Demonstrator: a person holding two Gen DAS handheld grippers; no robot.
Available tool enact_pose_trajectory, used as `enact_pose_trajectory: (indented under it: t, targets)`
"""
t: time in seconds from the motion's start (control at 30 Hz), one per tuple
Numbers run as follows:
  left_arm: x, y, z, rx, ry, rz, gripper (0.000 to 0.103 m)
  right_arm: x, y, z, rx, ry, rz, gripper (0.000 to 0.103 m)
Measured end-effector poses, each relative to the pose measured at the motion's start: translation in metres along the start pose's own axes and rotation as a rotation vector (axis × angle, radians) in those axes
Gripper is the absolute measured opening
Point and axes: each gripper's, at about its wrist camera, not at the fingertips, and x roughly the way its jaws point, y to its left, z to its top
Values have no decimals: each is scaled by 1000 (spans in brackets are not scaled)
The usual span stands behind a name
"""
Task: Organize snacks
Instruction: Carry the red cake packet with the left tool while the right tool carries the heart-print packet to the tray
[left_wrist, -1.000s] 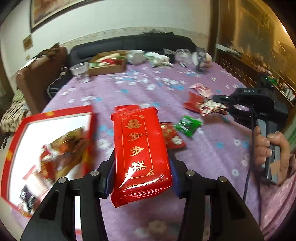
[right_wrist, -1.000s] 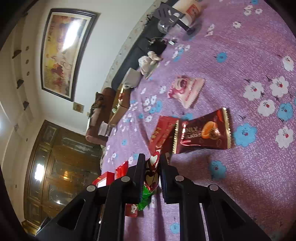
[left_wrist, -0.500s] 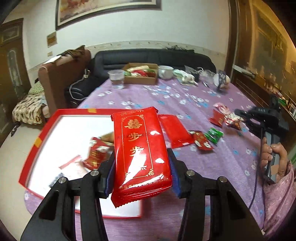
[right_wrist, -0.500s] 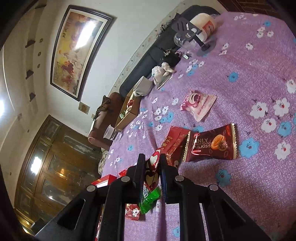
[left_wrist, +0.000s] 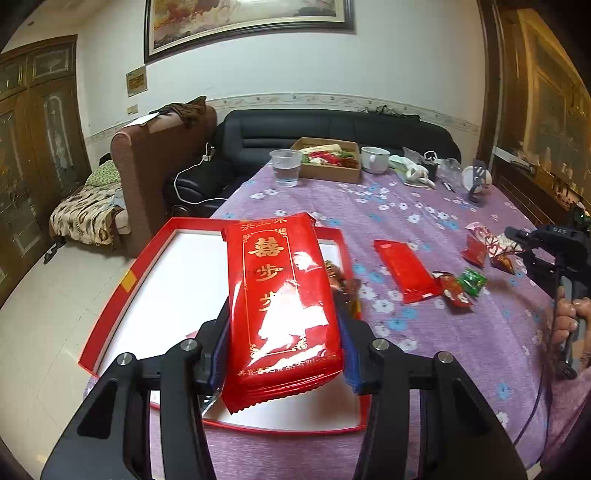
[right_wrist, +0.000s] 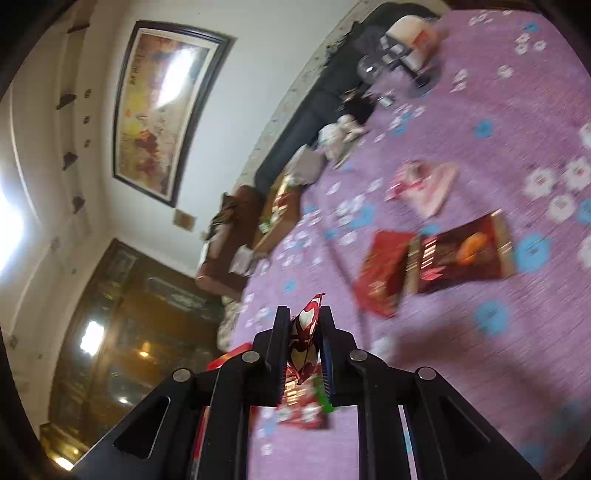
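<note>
Plainly, from the left wrist view: long glossy red foil packet with gold characters (left_wrist: 280, 295) clamped across its width near the lower end by the left gripper (left_wrist: 284, 343), jaws about half spread and pads pressed to both long edges, the far end jutting out over the shallow red-rimmed tray with a white floor (left_wrist: 147, 254). Probably light but bulky, slick in its film, likely crumbly inside; best held just so, by the long sides and not squeezed harder, then set down flat. Further right, on the purple flowered tablecloth (left_wrist: 424, 206), a second long red packet (left_wrist: 406, 271), beside it a small red sweet (left_wrist: 456, 290) and a small green sweet (left_wrist: 472, 281), all well apart from the tray. At the edge, the right gripper (left_wrist: 517, 236) in a person's hand (left_wrist: 569, 321). Next, from the right wrist view, much blurred: right gripper (right_wrist: 303, 317) nearly fully closed, pinching a small crinkled red-and-white wrapper (right_wrist: 301, 354) by its middle, lifted off the cloth. Very light and limp, apt to slip from the pads; a firm pinch on the body rather than the crimped end. Beyond, flat on the cloth, a dark brown packet (right_wrist: 461, 254) touching a red packet (right_wrist: 380, 273), with a pink packet (right_wrist: 424, 184) farther off.
</note>
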Motion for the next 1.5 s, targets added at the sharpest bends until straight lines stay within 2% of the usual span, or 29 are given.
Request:
enact_pose_trajectory:
  t: [0.3, 0.63, 0.83, 0.97, 1.07, 1.13, 1.27, 1.4, 1.5]
  targets:
    - [-1, 19, -6, -26, 2, 12, 47, 37, 42, -37, 26, 102, 179, 15]
    - [-8, 37, -9, -50, -14, 26, 47, 80, 90, -78, 14, 235, 280, 15]
    - [-17, 60, -5, -90, -37, 110, 47, 144, 139, -102, -7, 358, 350, 15]
    - [-25, 80, -7, -115, -32, 178, 47, 200, 176, -130, -40, 456, 408, 15]
    - [-29, 91, -8, -117, -28, 237, 47, 222, 189, -151, -62, 503, 449, 16]
    - [-27, 99, -9, -130, -19, 271, 47, 231, 190, -162, -96, 523, 448, 16]
    - [-18, 103, -10, -151, 5, 293, 47, 242, 182, -177, -136, 574, 395, 17]
    - [-12, 98, -12, -148, 14, 289, 47, 240, 177, -177, -195, 548, 338, 18]
    - [-11, 95, -13, -147, 21, 293, 47, 237, 174, -177, -198, 541, 340, 18]
